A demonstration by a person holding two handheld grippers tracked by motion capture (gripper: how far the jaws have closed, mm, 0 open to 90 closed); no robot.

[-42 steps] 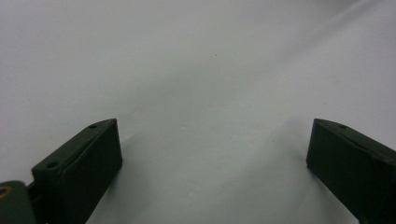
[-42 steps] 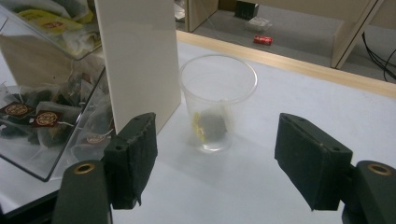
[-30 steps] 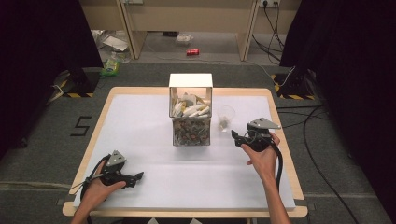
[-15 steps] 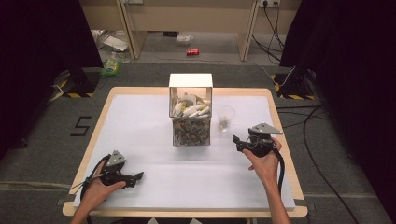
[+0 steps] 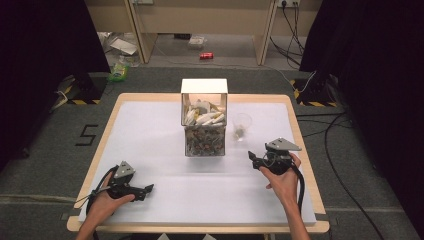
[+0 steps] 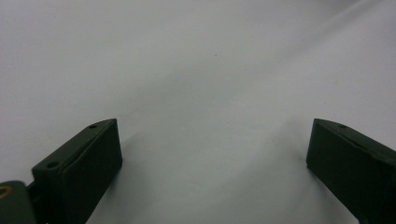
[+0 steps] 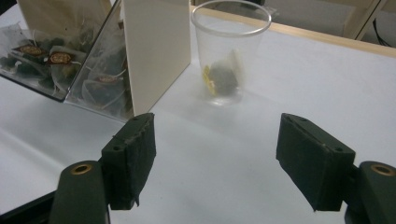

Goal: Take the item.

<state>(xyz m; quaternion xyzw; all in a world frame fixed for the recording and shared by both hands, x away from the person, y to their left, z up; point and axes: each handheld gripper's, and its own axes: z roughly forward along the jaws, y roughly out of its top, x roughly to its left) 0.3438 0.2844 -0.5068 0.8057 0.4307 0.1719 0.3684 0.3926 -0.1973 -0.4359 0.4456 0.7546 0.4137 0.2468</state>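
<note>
White sheeting covers the one wooden table (image 5: 300, 131), the largest thing before me. On it stands one clear box (image 5: 204, 129) of tea bags with a pale card back; the bags inside are heaped and overlapping, so I cannot count them, and in my right gripper view the box's far side is cut off by the frame edge. Just beside the box, to its right, sits one clear plastic cup (image 7: 229, 51) upright, with one tea bag (image 7: 221, 77) at its bottom, blurred through the wall. My two grippers lie well apart. My right gripper (image 7: 215, 161) faces the cup with jaws wide and nothing between them. My left gripper (image 6: 212, 161) sits near the table's front left corner, jaws wide too, over bare sheet.
</note>
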